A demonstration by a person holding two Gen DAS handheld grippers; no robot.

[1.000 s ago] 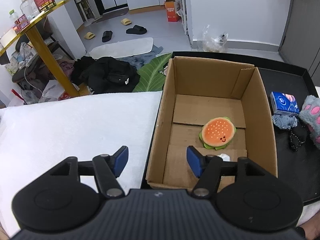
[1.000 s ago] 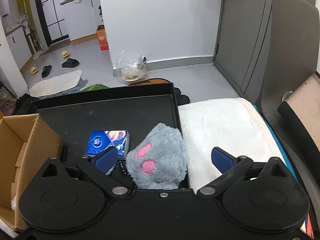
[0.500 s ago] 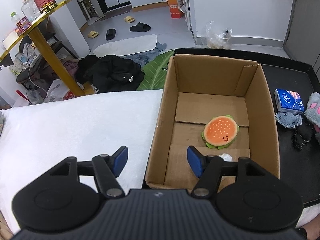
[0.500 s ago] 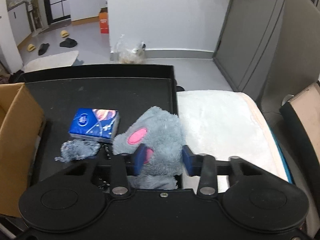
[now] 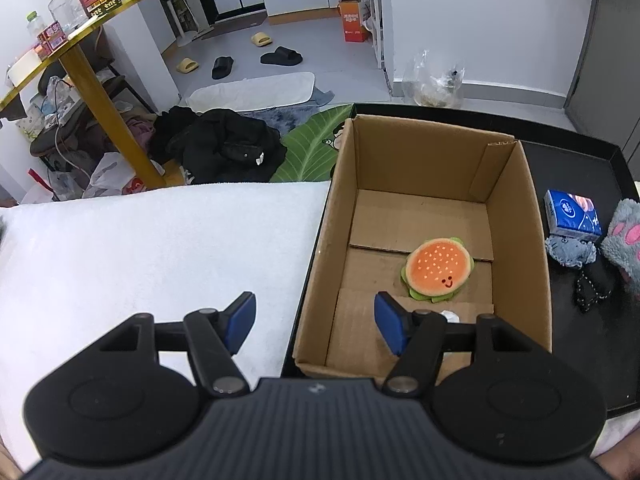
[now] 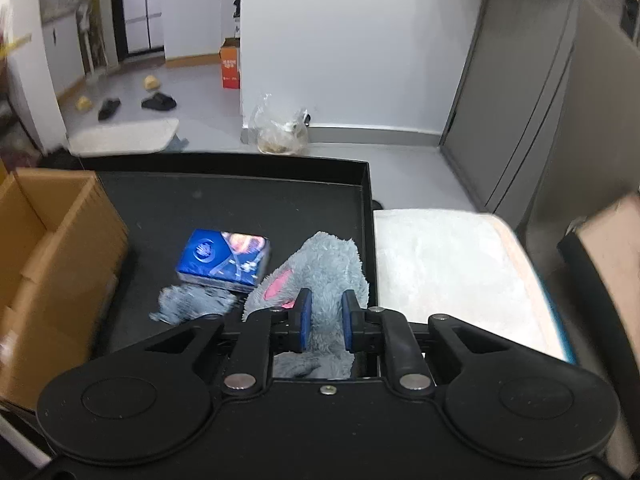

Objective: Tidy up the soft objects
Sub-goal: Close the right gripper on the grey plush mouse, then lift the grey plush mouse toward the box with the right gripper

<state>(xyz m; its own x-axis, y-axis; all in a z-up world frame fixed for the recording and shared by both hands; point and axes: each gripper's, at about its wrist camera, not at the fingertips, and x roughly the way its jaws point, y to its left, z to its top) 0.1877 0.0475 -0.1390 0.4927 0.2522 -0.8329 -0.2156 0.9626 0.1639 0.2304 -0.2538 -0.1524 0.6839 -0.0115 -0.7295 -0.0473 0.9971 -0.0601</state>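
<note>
Right hand-held gripper [image 6: 324, 322] closing on the grey paw plush [image 6: 328, 272].
The plush lies on the black tray [image 6: 240, 200], right of the box [image 5: 516, 216], pads pressing its fur. Left hand-held gripper [image 5: 314, 322] hangs unclenched and empty over the box's near-left wall; a burger plush [image 5: 438, 268] lies inside the box.

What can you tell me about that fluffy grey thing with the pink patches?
It is a grey plush paw, shaggy and soft-looking, with pink pads on one face. It lies on the black tray near its right rim, beside a blue tissue pack and a small grey plush keychain. The right claw is closing on it, its blue pads squeezing the fur from both sides, so the plush bunches up between them. The left wrist view shows the paw at the picture's right edge, outside the cardboard box.
</note>
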